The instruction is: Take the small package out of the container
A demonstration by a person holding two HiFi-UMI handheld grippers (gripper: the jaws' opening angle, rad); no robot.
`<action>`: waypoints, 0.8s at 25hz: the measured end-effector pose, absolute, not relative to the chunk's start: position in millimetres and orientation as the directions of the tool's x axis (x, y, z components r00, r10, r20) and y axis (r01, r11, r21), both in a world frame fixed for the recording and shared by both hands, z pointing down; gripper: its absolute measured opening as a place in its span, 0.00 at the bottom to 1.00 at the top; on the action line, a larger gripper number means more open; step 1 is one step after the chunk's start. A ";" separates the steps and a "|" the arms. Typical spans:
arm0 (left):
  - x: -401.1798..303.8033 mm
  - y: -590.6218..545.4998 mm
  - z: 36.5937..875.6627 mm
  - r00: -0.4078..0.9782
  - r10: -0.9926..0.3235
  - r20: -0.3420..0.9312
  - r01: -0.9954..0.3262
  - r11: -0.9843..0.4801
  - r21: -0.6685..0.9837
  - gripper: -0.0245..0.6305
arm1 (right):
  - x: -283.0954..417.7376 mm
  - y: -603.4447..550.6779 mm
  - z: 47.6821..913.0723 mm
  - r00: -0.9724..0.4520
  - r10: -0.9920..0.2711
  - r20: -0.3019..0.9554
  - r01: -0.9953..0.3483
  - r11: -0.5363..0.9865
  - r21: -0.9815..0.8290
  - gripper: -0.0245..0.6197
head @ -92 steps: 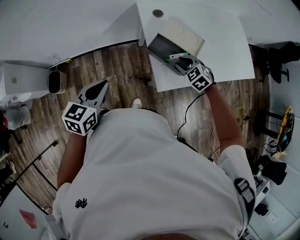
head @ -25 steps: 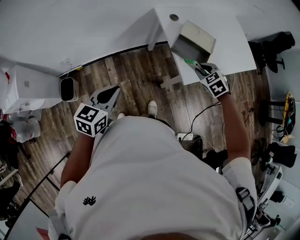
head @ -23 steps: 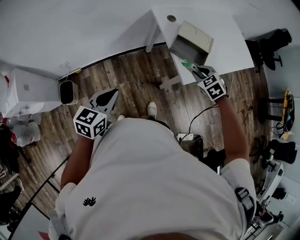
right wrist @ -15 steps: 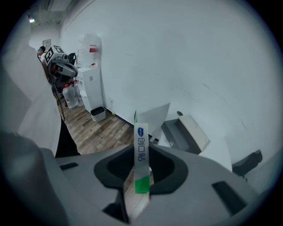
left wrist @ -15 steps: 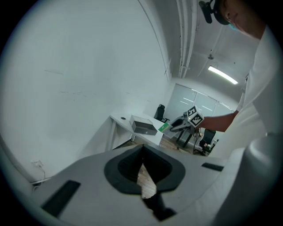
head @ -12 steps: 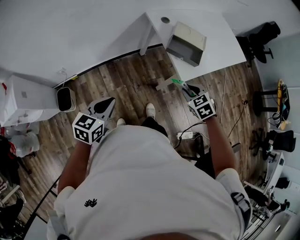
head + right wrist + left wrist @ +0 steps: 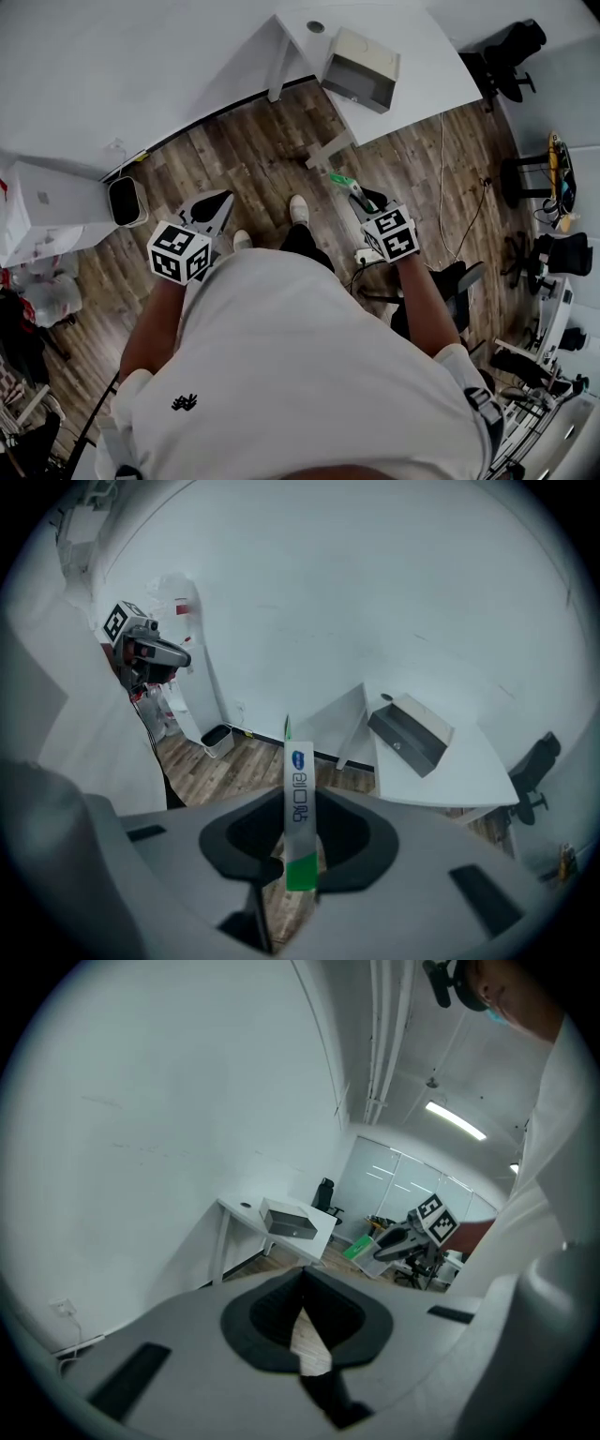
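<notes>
The package (image 7: 339, 179) is out! It sits clamped in the right gripper (image 7: 353, 191), well apart from the container (image 7: 359, 67), which stands on the white desk (image 7: 427, 66) up ahead. In the right gripper view the slim sachet, white with a green end, stands upright between the jaws. Both pads press on its lower, green part, and most of its length sticks out past the tips. Below it there is only wooden floor (image 7: 253, 150), so the load hangs in the air in front of the person, not over the desk.

The left gripper (image 7: 208, 201) hangs at the person's other side, also over the floor. Its own view shows the jaw tips meeting with nothing between them: closed, empty, taking no part.

The container turns its dark open side toward the person. Whether anything else lies inside, I cannot tell from here.

So where are we? By my reading the take-out itself is done, and this is the carry-away stretch. What remains is a place to set the package down, and no view marks one out. The desk beside the container looks the likeliest bare surface. The next move calls for a steady clamp in transit, since a thin sachet held by one end can swing or slip. Then comes a low approach and an easy release once it rests flat.
</notes>
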State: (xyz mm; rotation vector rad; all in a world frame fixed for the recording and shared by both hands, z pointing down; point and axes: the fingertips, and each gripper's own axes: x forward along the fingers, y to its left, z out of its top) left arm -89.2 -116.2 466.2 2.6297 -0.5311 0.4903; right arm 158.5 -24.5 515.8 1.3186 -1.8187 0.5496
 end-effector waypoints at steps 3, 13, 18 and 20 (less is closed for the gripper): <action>-86.5 -112.9 468.0 0.870 -0.268 0.414 -0.416 -0.849 0.324 0.05 | 152.2 -13.4 515.6 -0.129 -0.575 0.808 -0.935 0.342 0.093 0.19; -80.7 -106.8 469.6 0.876 -0.243 0.416 -0.395 -0.857 0.331 0.05 | 145.3 3.9 512.9 -0.128 -0.569 0.812 -0.943 0.322 0.078 0.19; -82.7 -108.3 467.3 0.876 -0.248 0.414 -0.399 -0.855 0.332 0.05 | 148.4 5.1 508.6 -0.124 -0.569 0.813 -0.945 0.317 0.078 0.19; -83.4 -108.6 466.6 0.875 -0.248 0.415 -0.400 -0.854 0.332 0.05 | 151.8 3.9 506.3 -0.120 -0.570 0.813 -0.947 0.311 0.078 0.19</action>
